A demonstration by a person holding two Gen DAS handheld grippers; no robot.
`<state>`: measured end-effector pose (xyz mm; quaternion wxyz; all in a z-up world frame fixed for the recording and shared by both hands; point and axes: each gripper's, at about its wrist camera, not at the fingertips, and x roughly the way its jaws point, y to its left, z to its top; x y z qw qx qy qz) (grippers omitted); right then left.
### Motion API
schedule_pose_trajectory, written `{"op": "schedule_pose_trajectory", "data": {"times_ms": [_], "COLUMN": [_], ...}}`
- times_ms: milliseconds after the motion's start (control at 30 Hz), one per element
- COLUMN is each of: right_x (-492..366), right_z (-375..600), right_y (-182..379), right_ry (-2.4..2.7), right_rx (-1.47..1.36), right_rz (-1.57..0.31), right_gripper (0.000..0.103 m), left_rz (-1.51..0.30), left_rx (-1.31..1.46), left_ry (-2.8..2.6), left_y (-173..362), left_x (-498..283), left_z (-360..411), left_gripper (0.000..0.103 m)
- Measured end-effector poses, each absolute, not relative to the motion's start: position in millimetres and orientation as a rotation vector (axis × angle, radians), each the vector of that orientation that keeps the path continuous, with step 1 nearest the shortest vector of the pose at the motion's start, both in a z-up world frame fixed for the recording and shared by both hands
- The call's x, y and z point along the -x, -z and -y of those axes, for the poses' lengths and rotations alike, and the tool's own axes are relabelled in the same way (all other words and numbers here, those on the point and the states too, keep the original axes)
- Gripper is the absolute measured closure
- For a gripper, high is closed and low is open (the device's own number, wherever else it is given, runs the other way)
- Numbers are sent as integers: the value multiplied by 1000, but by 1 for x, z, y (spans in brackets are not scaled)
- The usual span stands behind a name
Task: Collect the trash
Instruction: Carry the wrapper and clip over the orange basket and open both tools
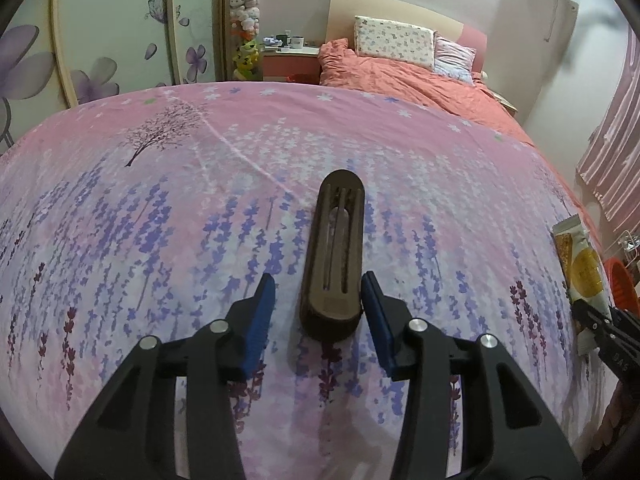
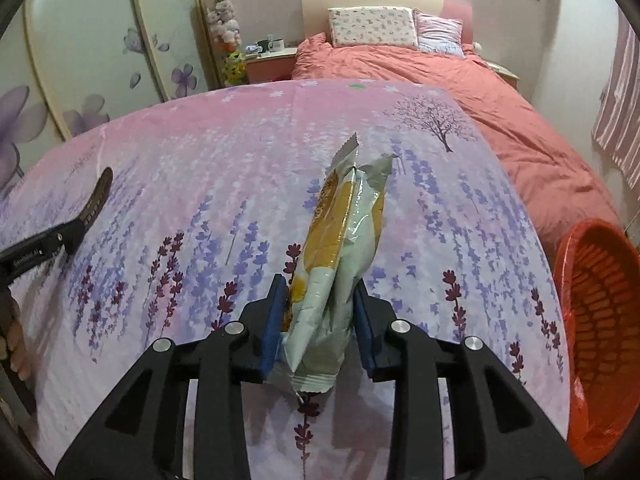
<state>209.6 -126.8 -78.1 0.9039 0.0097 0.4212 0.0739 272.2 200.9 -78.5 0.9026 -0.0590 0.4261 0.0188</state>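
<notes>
- Two wrist cameras look down along black grippers with blue pads onto a pink bedsheet (image 1: pixel 168 208) printed with purple lavender and small trees.
- The left gripper (image 1: pixel 318 300) hovers over the sheet with its jaws partly open.
- Between those jaws lies a long dark brown wooden case (image 1: pixel 334 252) with rounded ends and slots along its top, pointing away from the camera.
- The right-hand pad touches or nearly touches the case's near end; the left-hand pad stands clear of it, so nothing is gripped.
- The right gripper (image 2: pixel 320 312) is closed on a crumpled snack wrapper (image 2: pixel 340 240), pale green with a yellow-orange panel and clear plastic.
- The wrapper stands up between the blue pads, its torn silver edge pointing away from the camera and its lower seam hanging below the jaws.
- In the left view, the same wrapper shows at the far right edge of the sheet, held by the other gripper.
- An orange basket (image 2: pixel 600 280) lined with an orange bag sits beside the bed, to the right of the held wrapper and apart from it.
- Beyond the sheet lie a coral duvet (image 1: pixel 400 76), two pillows against a headboard, and a bedside table with mugs.
- A wardrobe (image 1: pixel 100 40) with purple flower decoration fills the left wall.
</notes>
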Motion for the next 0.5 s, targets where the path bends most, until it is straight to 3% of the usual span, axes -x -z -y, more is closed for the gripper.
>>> {"op": "schedule_pose_trajectory", "data": {"times_ms": [133,367,433,467,500], "right_x": [-211,-222,-221,-220,-220], "right_z": [129,121,122,122,124], "right_y": [77,77,77,77,77], "right_ry": [-146,-130,-133,-138,-149], "right_rx": [-9,15,16,14,10], "right_rz": [-871,-874,-874,-872,-872], "right_gripper": [64,64,70,79,82], "left_rz": [-885,-891,-892,-891,-889], "left_rx": [103,88,77,73,73], "left_ry": [-45,-67,-64,-61,-53], "left_y": [79,78,78,78,77], "left_x": [-277,-293,-295,-296,-295], "left_z": [-193,-184,-182,-182,-182], "left_gripper": [58,58,67,71,72]}}
